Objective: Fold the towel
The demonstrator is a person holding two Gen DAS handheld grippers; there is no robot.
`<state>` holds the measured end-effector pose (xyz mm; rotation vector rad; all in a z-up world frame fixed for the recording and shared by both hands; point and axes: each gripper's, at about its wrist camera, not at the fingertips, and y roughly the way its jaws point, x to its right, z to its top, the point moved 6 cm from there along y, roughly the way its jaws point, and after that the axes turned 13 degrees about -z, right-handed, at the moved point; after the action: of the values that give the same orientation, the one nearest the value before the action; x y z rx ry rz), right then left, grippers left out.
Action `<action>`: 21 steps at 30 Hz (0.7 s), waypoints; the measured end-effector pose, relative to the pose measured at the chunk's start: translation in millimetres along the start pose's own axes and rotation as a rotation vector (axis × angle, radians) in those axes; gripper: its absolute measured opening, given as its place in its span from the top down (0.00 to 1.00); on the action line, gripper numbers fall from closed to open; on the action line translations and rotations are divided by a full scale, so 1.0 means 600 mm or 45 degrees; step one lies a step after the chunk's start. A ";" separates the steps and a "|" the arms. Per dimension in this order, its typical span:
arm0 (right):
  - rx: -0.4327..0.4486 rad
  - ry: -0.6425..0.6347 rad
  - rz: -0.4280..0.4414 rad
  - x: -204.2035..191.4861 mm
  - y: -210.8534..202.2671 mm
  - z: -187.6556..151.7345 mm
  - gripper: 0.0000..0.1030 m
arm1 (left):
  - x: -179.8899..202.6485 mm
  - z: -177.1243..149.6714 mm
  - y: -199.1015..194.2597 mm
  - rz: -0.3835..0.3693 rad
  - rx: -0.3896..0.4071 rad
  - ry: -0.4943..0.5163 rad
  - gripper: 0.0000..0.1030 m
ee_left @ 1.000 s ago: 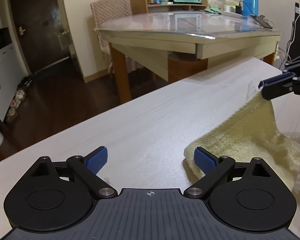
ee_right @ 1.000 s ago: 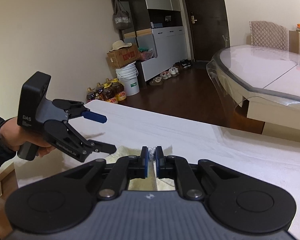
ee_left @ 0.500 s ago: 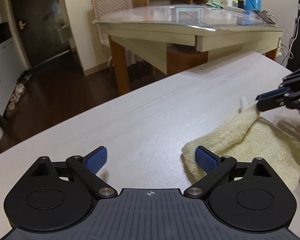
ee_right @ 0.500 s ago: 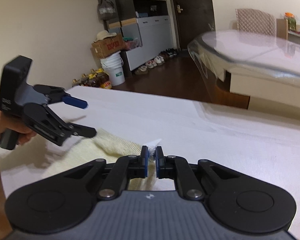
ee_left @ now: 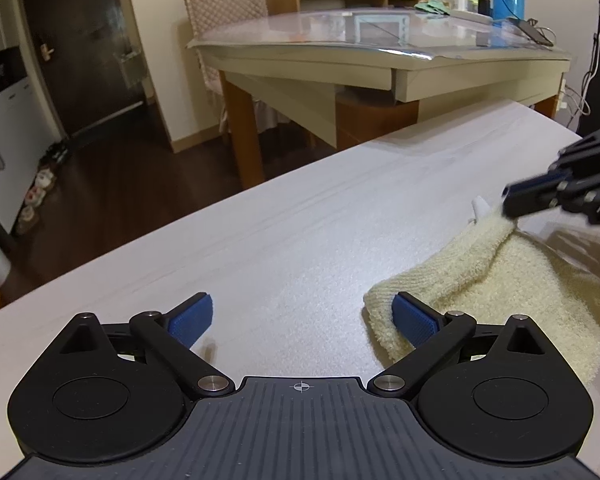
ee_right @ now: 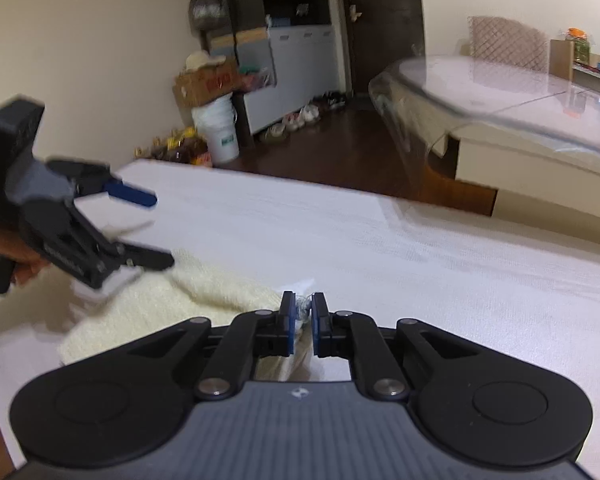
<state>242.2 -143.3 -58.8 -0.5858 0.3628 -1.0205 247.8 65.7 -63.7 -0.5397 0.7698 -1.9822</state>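
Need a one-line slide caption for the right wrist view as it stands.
Right gripper shut on a corner of the cream towel on the white table, left gripper open beside it.

**Towel corner lifted at the table's right side**

The left gripper (ee_left: 302, 316) hangs wide open over the pale table (ee_left: 284, 248), its right finger's blue pad touching the near edge of the cream towel (ee_left: 496, 280). Toward the table's far right edge, the right gripper (ee_left: 512, 200) pinches the towel's raised corner, beside a small white tag (ee_left: 479, 208).
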 end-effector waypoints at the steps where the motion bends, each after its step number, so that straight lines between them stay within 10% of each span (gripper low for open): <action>1: 0.007 0.008 0.003 0.001 -0.007 0.002 0.88 | 0.001 0.000 -0.002 0.002 0.005 0.000 0.04; 21: -0.071 0.065 0.092 -0.049 -0.116 -0.095 0.75 | 0.088 -0.068 -0.078 -0.074 0.050 0.052 0.04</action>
<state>149.3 -161.2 -60.9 -0.5937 0.4553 -0.9599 167.9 50.6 -56.2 -0.5049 0.7459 -2.0629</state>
